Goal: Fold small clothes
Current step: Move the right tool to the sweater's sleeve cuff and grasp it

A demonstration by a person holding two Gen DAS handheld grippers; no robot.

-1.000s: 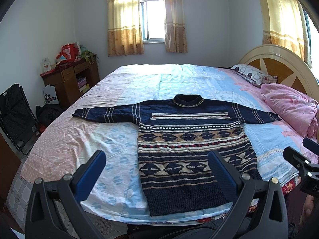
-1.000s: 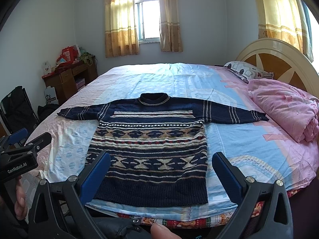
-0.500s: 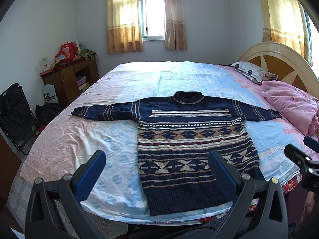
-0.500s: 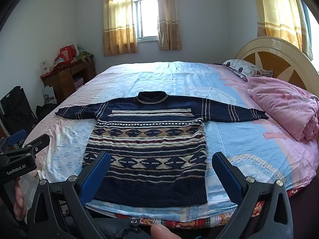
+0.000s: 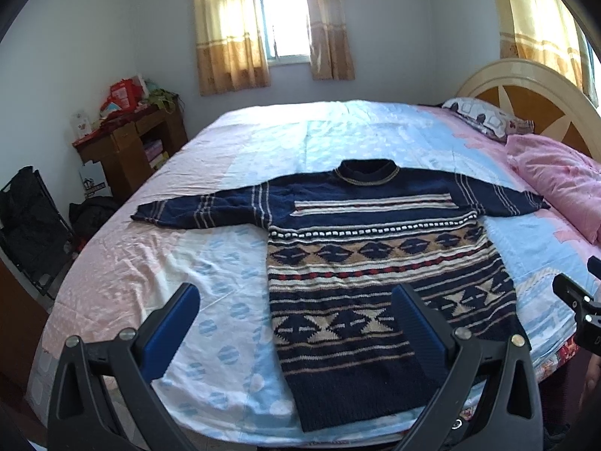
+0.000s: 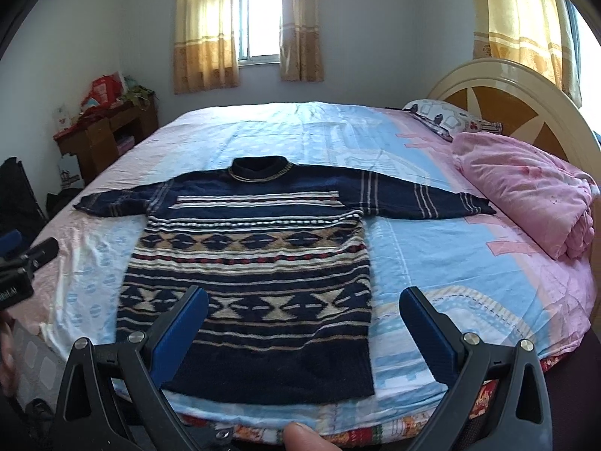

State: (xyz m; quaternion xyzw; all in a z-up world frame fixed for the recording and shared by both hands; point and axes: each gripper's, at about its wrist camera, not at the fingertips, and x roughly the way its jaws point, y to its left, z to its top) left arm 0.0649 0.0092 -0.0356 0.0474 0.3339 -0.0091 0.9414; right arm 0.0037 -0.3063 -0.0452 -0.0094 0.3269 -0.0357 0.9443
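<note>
Closing in w/ both cams: patterned sweater (image 5: 360, 263) looks slightly nearer than a sec ago, flat on bed (image 5: 180, 259), sleeves out, unfolded. Left gripper (image 5: 296, 323) & right gripper (image 6: 304, 323) gape wide, empty, above hem. First fold likely next.

Bedroom with pale walls; one window (image 5: 287, 18) in the far wall, daylit, flanked by yellow-and-tan patterned curtains (image 5: 229, 34), with a further curtain (image 6: 522, 18) at the right side. Large bed (image 5: 263, 143) under a pink and light-blue patterned sheet, with a cream and orange arched headboard (image 6: 507, 94), a printed pillow (image 6: 439, 114) and a folded pink quilt (image 6: 526, 191) at the right. Left wall: brown wooden desk (image 5: 127, 143) with red clutter on top, and a black folding chair (image 5: 30, 225) nearer the camera.
</note>
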